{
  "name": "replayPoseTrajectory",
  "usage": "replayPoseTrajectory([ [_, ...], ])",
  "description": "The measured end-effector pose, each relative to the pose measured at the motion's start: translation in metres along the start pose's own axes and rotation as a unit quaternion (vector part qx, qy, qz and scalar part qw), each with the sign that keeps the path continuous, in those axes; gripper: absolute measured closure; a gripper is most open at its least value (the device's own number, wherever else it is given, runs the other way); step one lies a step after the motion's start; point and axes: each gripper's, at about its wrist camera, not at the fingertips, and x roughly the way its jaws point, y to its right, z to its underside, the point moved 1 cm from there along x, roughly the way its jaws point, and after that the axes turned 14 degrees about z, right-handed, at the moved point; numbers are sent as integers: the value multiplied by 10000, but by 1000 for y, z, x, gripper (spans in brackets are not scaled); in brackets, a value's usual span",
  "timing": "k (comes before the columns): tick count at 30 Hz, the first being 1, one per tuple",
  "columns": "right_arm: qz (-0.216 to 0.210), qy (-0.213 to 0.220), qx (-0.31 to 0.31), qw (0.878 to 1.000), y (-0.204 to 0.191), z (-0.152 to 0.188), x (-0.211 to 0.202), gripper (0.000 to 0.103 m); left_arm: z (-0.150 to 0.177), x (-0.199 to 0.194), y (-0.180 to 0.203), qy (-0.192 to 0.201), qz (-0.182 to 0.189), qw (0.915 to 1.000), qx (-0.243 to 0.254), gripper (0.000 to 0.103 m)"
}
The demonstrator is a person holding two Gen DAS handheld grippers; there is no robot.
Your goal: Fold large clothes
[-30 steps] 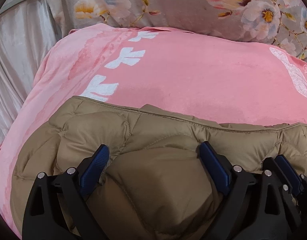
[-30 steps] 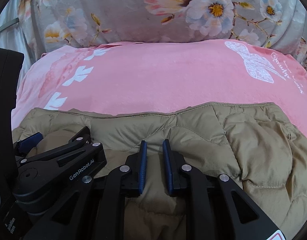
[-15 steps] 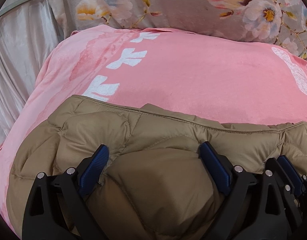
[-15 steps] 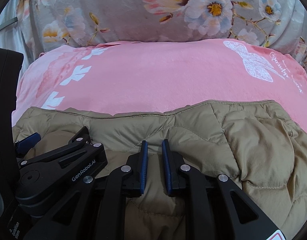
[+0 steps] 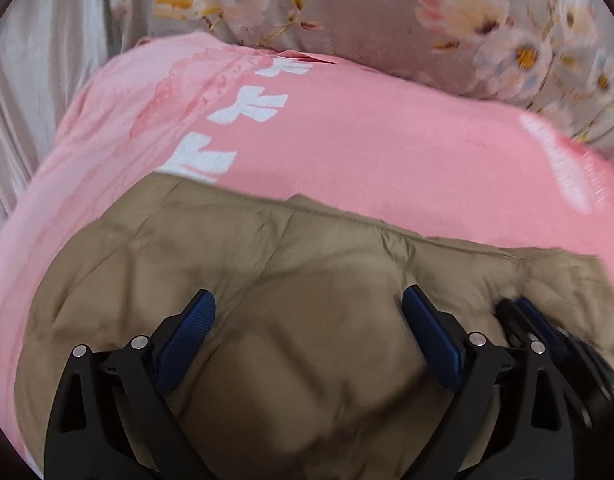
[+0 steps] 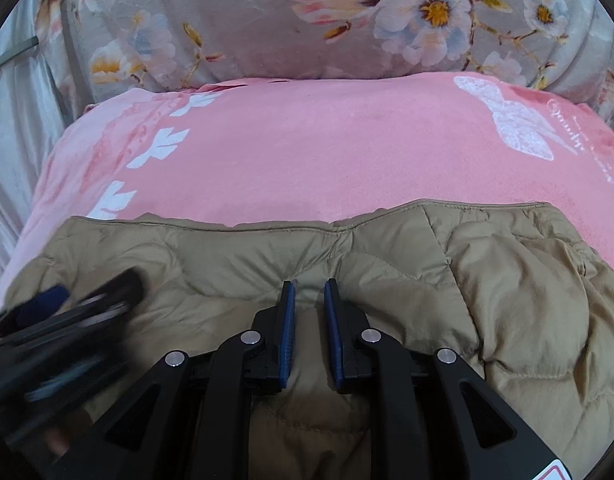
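Note:
A tan quilted puffer jacket [image 5: 291,264] lies on a pink blanket [image 5: 367,148], and it also shows in the right wrist view [image 6: 507,280]. My left gripper [image 5: 307,312] is open wide, its blue pads either side of a puffy fold of the jacket. My right gripper [image 6: 309,292] is shut on a pinch of the jacket's fabric near the middle. The right gripper shows blurred at the right edge of the left wrist view [image 5: 547,332]. The left gripper shows blurred at the left of the right wrist view [image 6: 67,312].
The pink blanket [image 6: 327,152] with white prints covers the bed beyond the jacket. A grey floral pillow or duvet [image 6: 307,20] lies along the far side. Pale curtain fabric [image 5: 31,92] hangs at the left.
The left gripper moves, its view blurred and shifted slightly left; it stays open. The right gripper stays shut on the jacket, nearly still.

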Motion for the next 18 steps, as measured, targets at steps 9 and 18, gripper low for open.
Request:
replayPoseTrajectory([
  [9,-498,84,-290,9983,-4,53,-104,84,74,-127,-133,31,100,9914,-1301,6],
  [18,-517,-274,-337,9977,-19,96,-112,84,103,-97,-161,-113,719,9743,-2133,5],
])
